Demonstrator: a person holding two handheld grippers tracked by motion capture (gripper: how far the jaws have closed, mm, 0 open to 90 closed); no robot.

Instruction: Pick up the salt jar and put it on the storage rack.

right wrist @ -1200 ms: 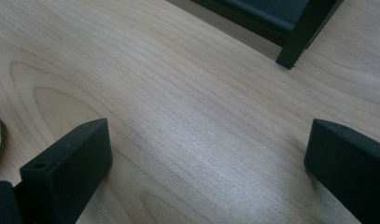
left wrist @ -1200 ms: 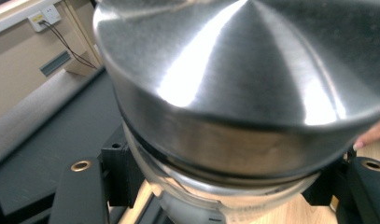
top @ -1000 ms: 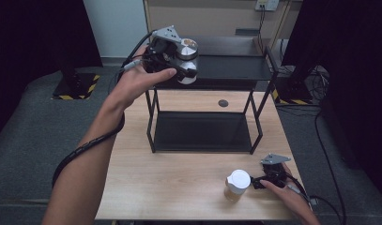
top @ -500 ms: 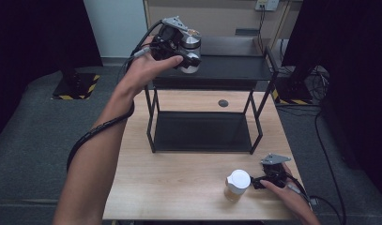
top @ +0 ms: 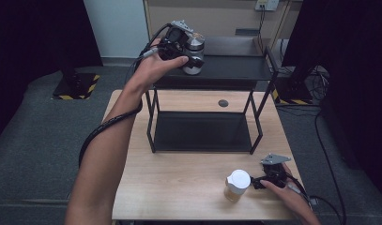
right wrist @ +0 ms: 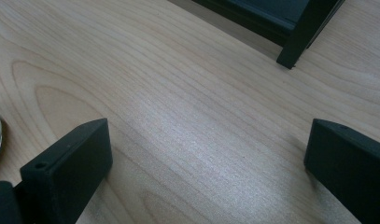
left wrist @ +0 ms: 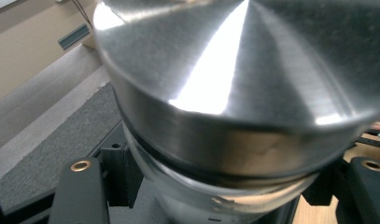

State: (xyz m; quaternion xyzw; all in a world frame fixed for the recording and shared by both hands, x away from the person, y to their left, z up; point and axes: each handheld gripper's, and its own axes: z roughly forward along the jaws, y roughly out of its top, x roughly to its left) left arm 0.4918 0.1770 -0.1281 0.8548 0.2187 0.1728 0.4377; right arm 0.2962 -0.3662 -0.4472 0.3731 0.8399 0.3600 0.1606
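1. The desk [top: 179,187] is a light wooden top standing on grey carpet; a small dark round spot [top: 223,103] marks its far part.
2. A black metal rack [top: 202,136] stands on the far half of the desk, with a dark lower tray just above the wood and a dark top shelf [top: 235,68] raised on thin legs.
3. The person's left forearm [top: 109,154] reaches from the bottom edge up to the rack's top shelf, with a black cable [top: 104,129] looped around it.
4. The left gripper [top: 191,58] is held over the left part of the top shelf, its jaws pinching a metal-lidded jar [top: 194,54] by its clear body. In the left gripper view the brushed steel lid [left wrist: 234,79] looms close, with the black jaws on either side of the glass below it. Whether the jar's base touches the shelf cannot be told.
5. A jar with a white lid [top: 237,185] stands upright on the near right part of the desk, holding something pale brown.
6. The right gripper [top: 254,183] rests low on the desk just beside that jar, on its right, held in the person's right hand [top: 285,194]. In the right gripper view its jaws are spread wide over bare wood, holding nothing, with a rack leg [right wrist: 302,37] farther off.
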